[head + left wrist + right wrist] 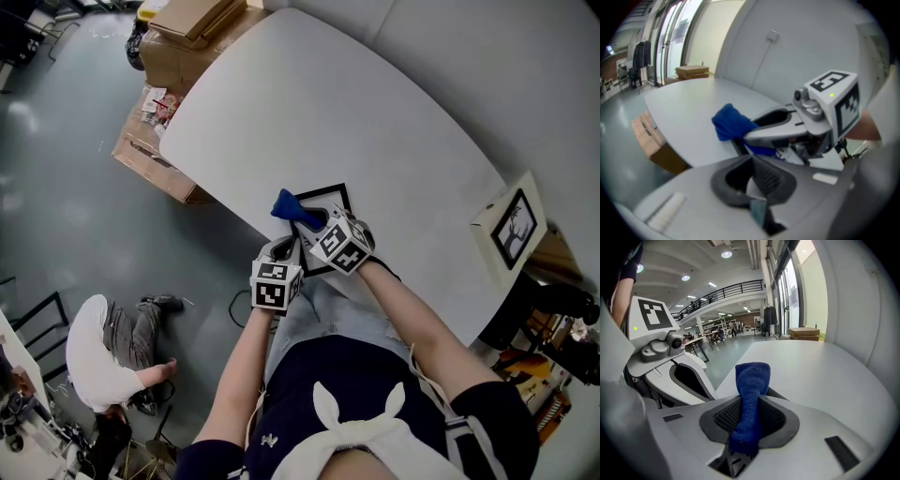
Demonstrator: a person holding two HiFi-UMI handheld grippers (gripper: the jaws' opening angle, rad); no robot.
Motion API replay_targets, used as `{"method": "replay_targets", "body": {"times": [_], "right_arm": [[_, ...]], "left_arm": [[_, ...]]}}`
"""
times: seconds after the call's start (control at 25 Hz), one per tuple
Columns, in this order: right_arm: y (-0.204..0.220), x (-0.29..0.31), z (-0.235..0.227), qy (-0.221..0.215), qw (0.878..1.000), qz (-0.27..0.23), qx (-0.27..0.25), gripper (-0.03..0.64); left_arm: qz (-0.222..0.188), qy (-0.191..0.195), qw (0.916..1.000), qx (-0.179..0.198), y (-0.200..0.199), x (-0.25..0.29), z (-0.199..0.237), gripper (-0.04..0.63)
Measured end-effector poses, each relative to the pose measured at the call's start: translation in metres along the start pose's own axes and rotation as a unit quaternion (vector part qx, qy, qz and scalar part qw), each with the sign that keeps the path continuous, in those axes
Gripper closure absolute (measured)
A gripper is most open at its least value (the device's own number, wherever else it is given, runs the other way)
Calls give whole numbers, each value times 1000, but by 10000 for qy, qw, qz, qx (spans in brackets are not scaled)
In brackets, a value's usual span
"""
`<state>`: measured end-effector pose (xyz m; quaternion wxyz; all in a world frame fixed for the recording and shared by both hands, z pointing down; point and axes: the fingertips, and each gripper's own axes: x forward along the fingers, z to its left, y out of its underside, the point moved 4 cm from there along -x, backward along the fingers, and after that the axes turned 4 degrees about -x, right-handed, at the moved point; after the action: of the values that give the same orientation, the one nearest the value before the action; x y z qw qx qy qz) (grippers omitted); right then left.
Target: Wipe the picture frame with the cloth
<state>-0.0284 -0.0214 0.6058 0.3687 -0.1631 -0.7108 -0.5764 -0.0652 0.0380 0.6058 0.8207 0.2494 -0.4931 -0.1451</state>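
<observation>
A black picture frame [330,197] lies flat near the front edge of the white table [375,122]. My right gripper [315,223] hovers over the frame, shut on a blue cloth [289,206] that sticks out past the jaws toward the frame's left side. In the right gripper view the cloth [751,399] is pinched upright between the dark pads of the right gripper [750,405]. My left gripper [286,249] sits at the frame's near left corner. In its own view the left gripper [752,172] is shut, and the frame's black edge [738,145] runs into the jaws.
A second picture in a white frame [511,230] lies at the table's right edge. Cardboard boxes [187,33] stand at the far left corner, and more boxes [150,150] sit on the floor. A person [103,352] sits on the floor at the left.
</observation>
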Motion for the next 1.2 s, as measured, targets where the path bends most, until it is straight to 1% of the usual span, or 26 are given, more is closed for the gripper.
{"method": "replay_targets", "body": {"times": [0.44,0.88,1.2], "right_arm": [[6,-5,10,-85,9999,68,6,528],[14,-11,21,-136,9996,184,-179,528],[18,-15,26,-141,9993,268,-199,528]], "left_arm": [[-9,-13,10000,73,-1,0,2,592],[19,11,9999,142,-1,0,2,592],[60,42,9999,133,-1,1,2,592]]}}
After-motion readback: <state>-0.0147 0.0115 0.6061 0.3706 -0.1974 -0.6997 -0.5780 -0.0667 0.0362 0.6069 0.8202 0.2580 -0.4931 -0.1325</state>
